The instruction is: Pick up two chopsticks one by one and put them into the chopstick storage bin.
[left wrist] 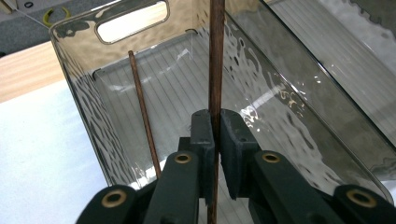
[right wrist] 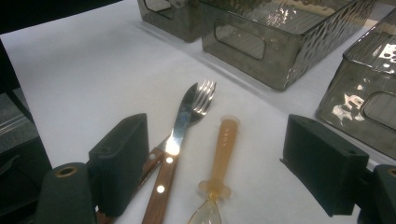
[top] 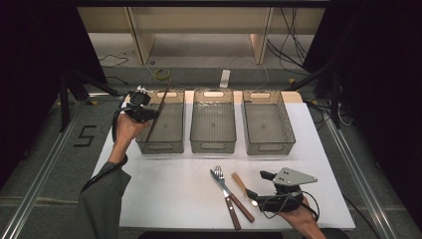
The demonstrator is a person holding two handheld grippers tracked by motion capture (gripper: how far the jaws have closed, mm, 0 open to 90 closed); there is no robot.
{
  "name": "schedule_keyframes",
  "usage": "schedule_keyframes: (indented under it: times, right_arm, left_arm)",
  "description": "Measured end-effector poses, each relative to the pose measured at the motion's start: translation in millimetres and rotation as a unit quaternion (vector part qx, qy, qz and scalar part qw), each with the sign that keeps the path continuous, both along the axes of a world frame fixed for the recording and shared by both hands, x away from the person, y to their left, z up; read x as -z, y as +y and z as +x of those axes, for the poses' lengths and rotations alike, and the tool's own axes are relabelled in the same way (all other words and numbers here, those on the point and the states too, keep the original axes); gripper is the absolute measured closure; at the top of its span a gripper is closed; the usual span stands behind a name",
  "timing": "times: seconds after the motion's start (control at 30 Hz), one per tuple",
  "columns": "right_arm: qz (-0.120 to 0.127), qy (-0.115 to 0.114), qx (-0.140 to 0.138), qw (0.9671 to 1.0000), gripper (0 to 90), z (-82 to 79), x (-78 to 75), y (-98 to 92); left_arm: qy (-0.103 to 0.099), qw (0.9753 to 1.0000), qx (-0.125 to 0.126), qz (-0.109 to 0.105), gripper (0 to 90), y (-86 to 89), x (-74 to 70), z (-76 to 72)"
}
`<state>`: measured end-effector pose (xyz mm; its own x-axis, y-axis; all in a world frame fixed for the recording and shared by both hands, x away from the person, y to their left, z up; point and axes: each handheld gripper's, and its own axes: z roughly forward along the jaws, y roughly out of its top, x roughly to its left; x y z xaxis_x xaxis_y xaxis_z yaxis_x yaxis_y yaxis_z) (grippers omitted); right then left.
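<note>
Now the left gripper pinches a chopstick over the leftmost bin; the right gripper hangs spread above the cutlery.

The left jaws are clamped on the dark stick partway along its length, most of it rising past the fingertips, a shorter end running below them. A second chopstick already leans inside the bin, just left of the fingers. Risk: the grip is narrow and the stick is long, so it could pivot between the pads, or on release tip against the bin wall and fall outside. The right jaws stand wide, holding nothing; knife, fork and amber spoon lie between and just ahead of them. Knife and fork overlap, so closing there may grab both or push one away.
</note>
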<state>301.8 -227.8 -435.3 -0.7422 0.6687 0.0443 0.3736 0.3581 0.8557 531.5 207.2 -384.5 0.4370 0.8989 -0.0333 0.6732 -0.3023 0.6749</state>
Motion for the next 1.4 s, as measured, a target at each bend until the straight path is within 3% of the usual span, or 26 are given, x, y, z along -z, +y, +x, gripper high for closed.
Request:
schedule_keyframes:
  times: [0.1,0.23,0.37,0.47,0.6,0.73,0.8,0.9,0.97,1.07,1.23,1.4]
  right_arm:
    - [-0.001,0.001,-0.001,1.0,23.3,-0.2,0.1,0.2]
    - [0.001,0.001,0.001,1.0,23.3,0.1,0.1,-0.5]
    - [0.0,0.0,0.001,1.0,23.3,0.0,0.0,-0.1]
    - [-0.003,0.0,0.002,1.0,23.3,0.0,0.1,0.5]
    - [-0.005,0.002,0.01,0.9999,23.3,1.3,-0.6,-0.8]
    - [-0.013,0.012,0.022,0.9996,23.4,4.5,0.3,-0.7]
    - [-0.018,0.014,0.025,0.9994,23.8,5.5,0.0,-0.5]
    - [-0.021,0.022,0.033,0.999,25.2,7.6,0.6,1.1]
    - [-0.03,0.032,0.033,0.9985,26.1,9.5,0.9,2.5]
    - [-0.04,0.04,0.031,0.9979,27.8,11.1,-0.5,3.7]
    - [-0.062,0.061,0.033,0.9957,30.7,17.4,1.9,6.5]
    - [-0.077,0.084,0.026,0.9932,32.1,23.8,4.6,11.1]
  left_arm:
    - [0.003,1.0,-0.005,0.0,75.0,2.8,3.9,-0.3]
    - [-0.001,0.9998,-0.013,-0.015,69.1,5.1,3.4,-5.8]
    - [-0.01,0.9988,-0.017,-0.044,60.1,4.2,-0.3,-16.4]
    - [-0.008,0.9981,-0.009,-0.059,51.2,2.4,4.7,-22.9]
    - [-0.005,0.9942,0.003,-0.108,43.5,2.0,11.2,-35.3]
    - [-0.012,0.9948,0.018,-0.099,37.7,2.2,15.3,-47.4]
    - [-0.019,0.9938,0.011,-0.109,36.4,6.2,15.8,-53.2]
    - [-0.024,0.9931,0.021,-0.113,34.7,7.4,17.4,-64.2]
    - [-0.029,0.9899,0.038,-0.133,32.3,7.1,17.9,-70.2]
    - [-0.036,0.9856,0.046,-0.159,31.0,6.4,17.8,-79.5]
    - [-0.05,0.9824,0.058,-0.17,29.3,-3.3,18.8,-92.9]
    - [-0.055,0.9831,0.074,-0.158,27.2,-15.4,18.7,-100.1]
